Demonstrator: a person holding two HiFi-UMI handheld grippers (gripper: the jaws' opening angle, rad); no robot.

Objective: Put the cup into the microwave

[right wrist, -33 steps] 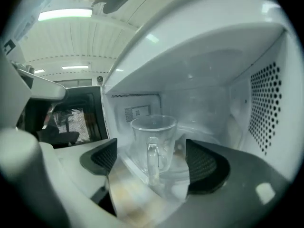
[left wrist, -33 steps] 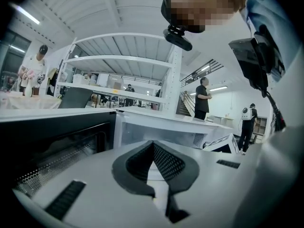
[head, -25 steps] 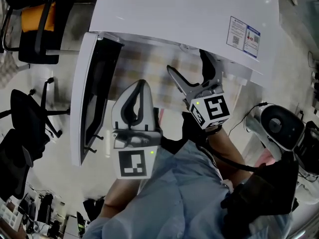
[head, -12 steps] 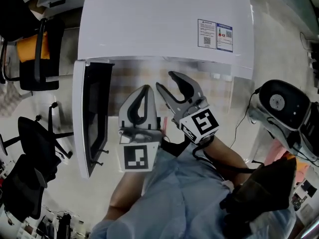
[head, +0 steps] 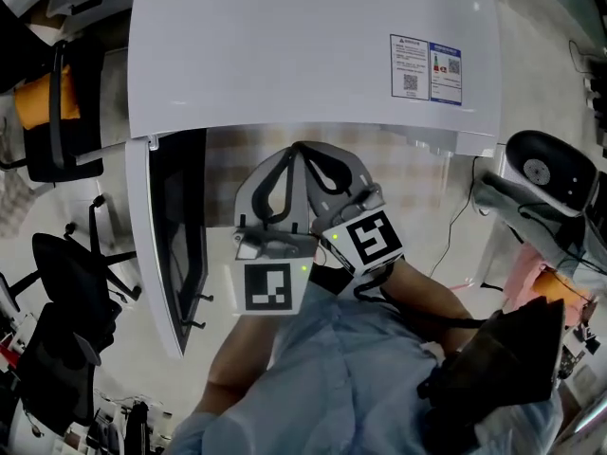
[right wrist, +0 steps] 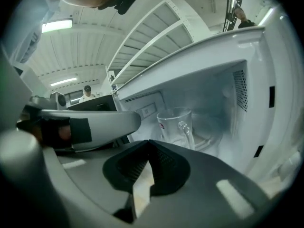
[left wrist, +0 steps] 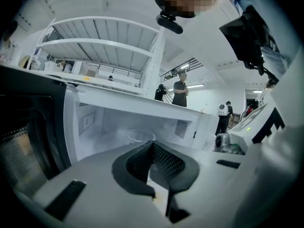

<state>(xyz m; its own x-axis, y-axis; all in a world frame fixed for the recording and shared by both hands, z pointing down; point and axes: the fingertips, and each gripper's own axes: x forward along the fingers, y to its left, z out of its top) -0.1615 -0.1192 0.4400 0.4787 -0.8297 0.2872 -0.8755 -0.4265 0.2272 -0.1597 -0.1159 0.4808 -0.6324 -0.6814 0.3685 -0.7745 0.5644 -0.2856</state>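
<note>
Right gripper view: right gripper (right wrist: 148, 144) backed out of microwave (right wrist: 256, 80), jaws just closed empty; cup (right wrist: 175, 125) inside; left gripper (left wrist: 153, 145) pinched together, empty.

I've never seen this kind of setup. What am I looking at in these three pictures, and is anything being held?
There is no robot here: a person holds a hand-held claw in each hand. The head view looks steeply down from a camera on their head. The other two views come from a camera riding on each claw, looking along its jaws. In front stands a white microwave with its door swung open. A clear glass cup with a handle already stands inside. The left claw is shut and empty. The right claw has just closed its jaws with nothing between them. Both point at the opening, side by side, and neither touches the cup.
</note>
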